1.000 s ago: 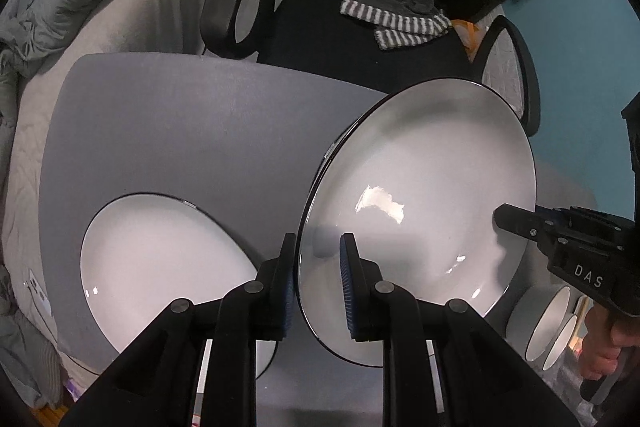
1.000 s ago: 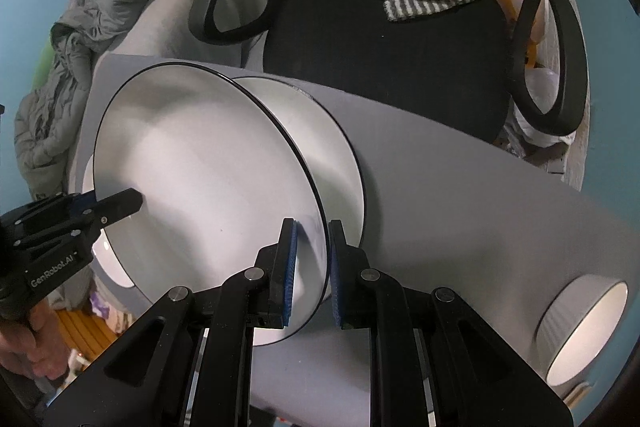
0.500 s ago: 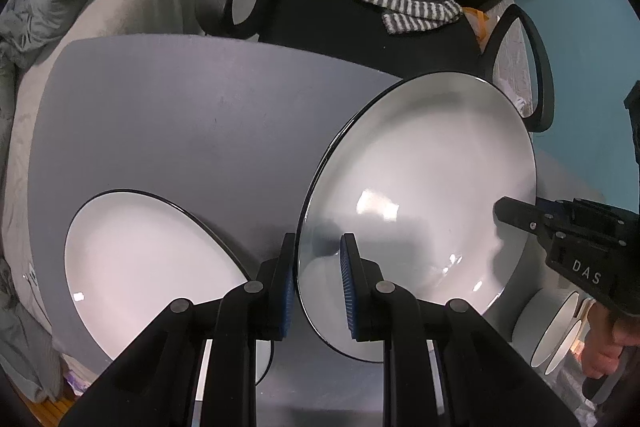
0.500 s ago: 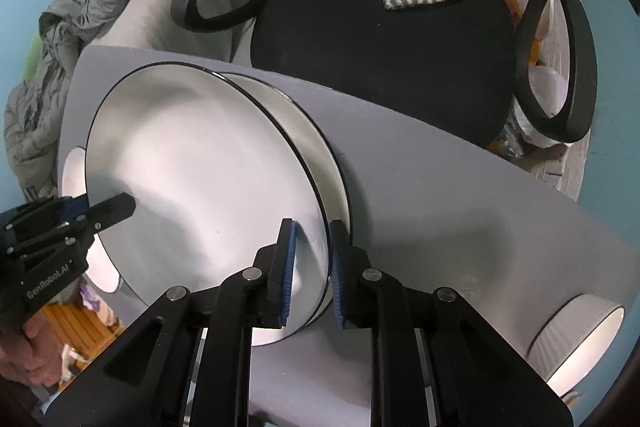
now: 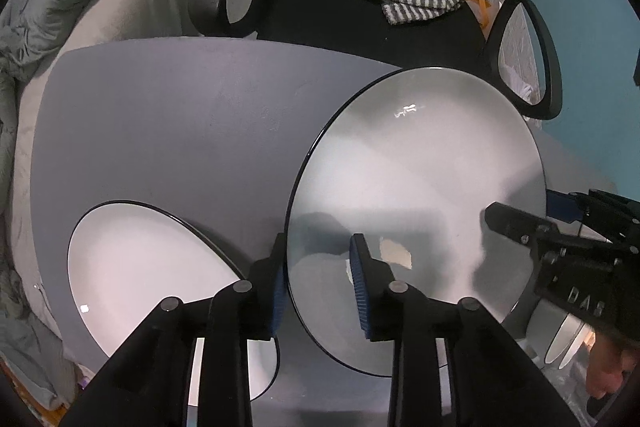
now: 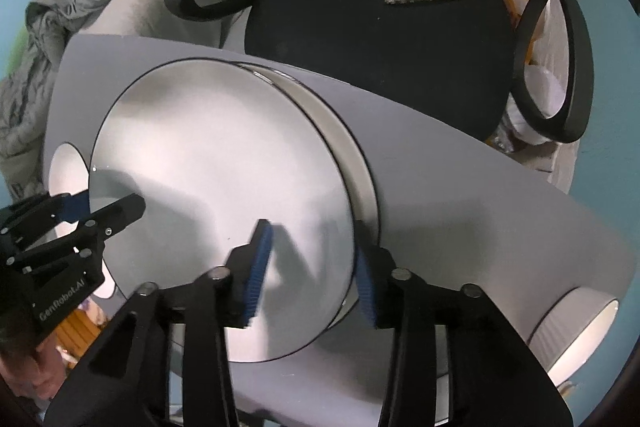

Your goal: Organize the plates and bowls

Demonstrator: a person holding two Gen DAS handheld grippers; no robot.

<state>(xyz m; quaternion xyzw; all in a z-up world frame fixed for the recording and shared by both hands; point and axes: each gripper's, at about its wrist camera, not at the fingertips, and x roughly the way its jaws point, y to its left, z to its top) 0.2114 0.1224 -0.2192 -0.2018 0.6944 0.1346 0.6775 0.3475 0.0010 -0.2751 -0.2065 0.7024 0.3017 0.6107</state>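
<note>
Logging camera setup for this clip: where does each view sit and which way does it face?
Left wrist: on the left gripper, facing down at the top plate; right gripper and fingers show.
Right wrist: on the right gripper, facing down at that plate; left gripper shows.
Shared: plate, grey table, both jaws just opening.

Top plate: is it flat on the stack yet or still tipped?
Flat, it seems: the top plate lies on the lower plate, rims parallel. Both grippers' fingers have just opened, the rim between them untouched.
</note>
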